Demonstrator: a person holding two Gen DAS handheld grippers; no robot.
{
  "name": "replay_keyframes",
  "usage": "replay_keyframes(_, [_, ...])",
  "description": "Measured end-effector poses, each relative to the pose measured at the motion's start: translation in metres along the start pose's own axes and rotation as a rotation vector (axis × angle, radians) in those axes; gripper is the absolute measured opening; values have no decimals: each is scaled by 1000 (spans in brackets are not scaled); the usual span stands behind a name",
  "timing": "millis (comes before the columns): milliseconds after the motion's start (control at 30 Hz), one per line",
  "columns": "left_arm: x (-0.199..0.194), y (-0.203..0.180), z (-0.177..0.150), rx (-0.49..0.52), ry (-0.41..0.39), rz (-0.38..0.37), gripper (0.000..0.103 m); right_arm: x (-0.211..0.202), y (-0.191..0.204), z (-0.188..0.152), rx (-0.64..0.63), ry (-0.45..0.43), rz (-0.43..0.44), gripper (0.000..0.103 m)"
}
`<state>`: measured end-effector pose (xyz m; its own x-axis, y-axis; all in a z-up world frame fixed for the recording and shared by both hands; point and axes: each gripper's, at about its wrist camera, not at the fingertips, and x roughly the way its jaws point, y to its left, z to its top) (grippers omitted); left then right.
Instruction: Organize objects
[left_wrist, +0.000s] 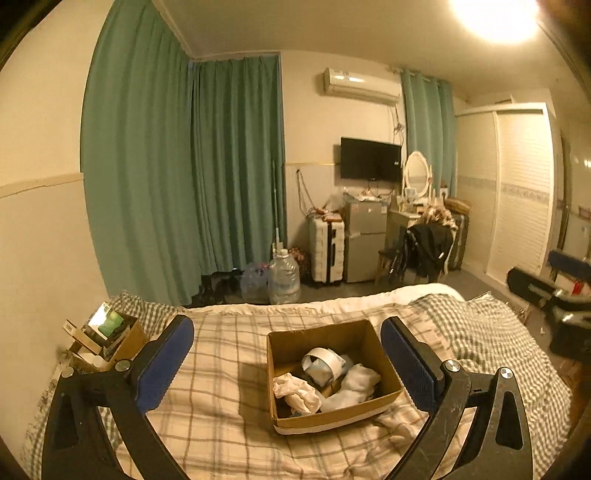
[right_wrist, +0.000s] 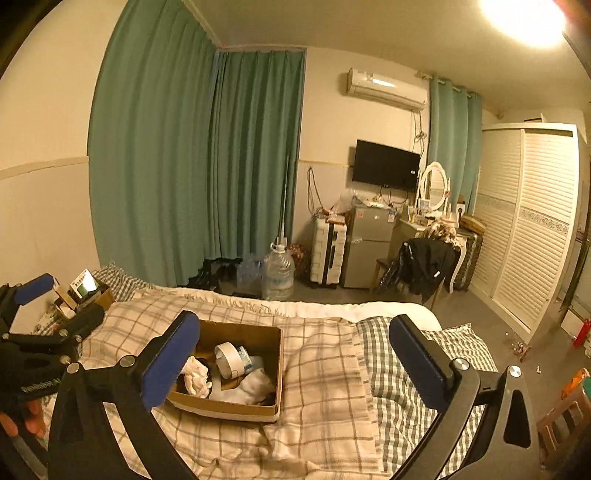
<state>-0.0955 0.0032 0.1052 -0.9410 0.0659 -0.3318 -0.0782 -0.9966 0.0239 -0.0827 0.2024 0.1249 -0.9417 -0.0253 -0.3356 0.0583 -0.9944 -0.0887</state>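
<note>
box of odds and ends sits on the bed, both grippers wide and empty

here, the cardboard box (left_wrist: 334, 373) is an open-topped brown carton with a pale band along its near bottom edge, resting flat on the plaid blanket (left_wrist: 221, 369) in the middle of the bed. in the left wrist view it lies dead centre, between the two blue pads; in the right wrist view it sits toward 9 o'clock, partly behind the left-hand finger.

inside it: a roll of white tape (left_wrist: 321, 363) standing tilted near the middle, a crumpled cream cloth (left_wrist: 295, 393) at the box's 8 o'clock, a white sock-like cloth (left_wrist: 354, 387) at its 4 o'clock, and a bit of pale blue stuff behind the roll. something dark lies under them; what it is cannot be told.

a second, smaller carton (left_wrist: 110, 338) at 9 o'clock by the wall holds upright packets and cards.

the left gripper (left_wrist: 288, 365) has its fingers spread wide, nothing touching the pads. the right gripper (right_wrist: 295, 363) is likewise spread wide and empty.

a green checked quilt (right_wrist: 406, 376) lies at 3 o'clock of the box.
</note>
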Motion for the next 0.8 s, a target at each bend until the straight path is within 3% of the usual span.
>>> replay_keyframes(267, [-2, 8, -47, -43, -6, 22, 103, 11, 12, -57, 17, -52, -39, 103])
replay_keyframes(400, [11, 6, -77, -28, -2, 68, 103, 33, 24, -96, -12, -98, -58, 103])
replay_keyframes(567, [28, 5, -119, -17, 0, 100, 103, 70, 36, -140, -29, -19, -38, 103])
replay_keyframes(667, [39, 6, -132, -13, 44, 95, 103, 82, 39, -149, -29, 23, -21, 103])
replay_keyframes(800, [40, 6, -135, -29, 63, 77, 103, 81, 39, -151, -30, 17, -30, 103])
